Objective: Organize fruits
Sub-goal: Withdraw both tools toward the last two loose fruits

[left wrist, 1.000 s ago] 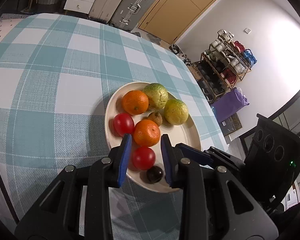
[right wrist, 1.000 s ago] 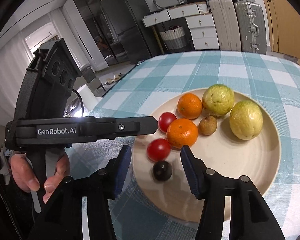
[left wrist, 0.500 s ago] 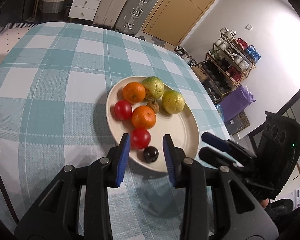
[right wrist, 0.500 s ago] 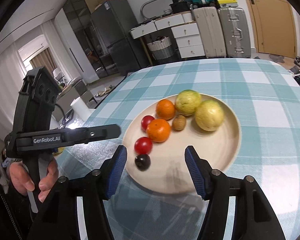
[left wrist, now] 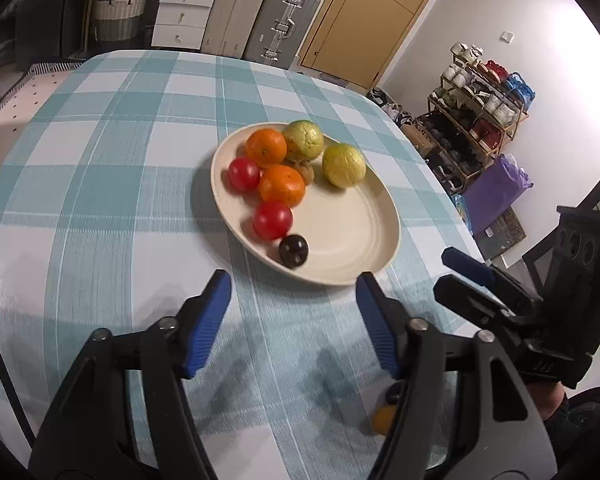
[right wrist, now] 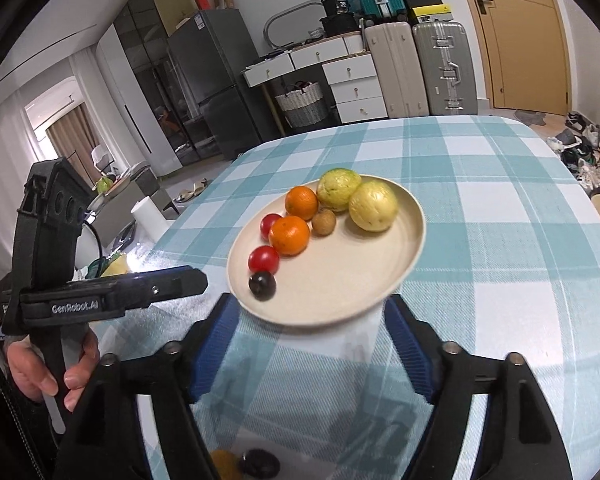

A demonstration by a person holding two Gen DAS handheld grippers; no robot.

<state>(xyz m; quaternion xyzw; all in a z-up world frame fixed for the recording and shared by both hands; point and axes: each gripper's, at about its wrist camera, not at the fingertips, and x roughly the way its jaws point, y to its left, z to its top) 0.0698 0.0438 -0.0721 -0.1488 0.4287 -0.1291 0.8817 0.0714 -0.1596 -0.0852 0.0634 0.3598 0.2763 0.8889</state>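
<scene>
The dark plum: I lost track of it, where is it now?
The dark plum lies on the plate at its near rim, touching the red tomato, ahead of both open grippers.

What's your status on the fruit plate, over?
Left claw open, empty, short of plate. Right claw open, empty, at plate's near rim. Eight fruits plated; dark plum nearest. Nothing blocking.
</scene>
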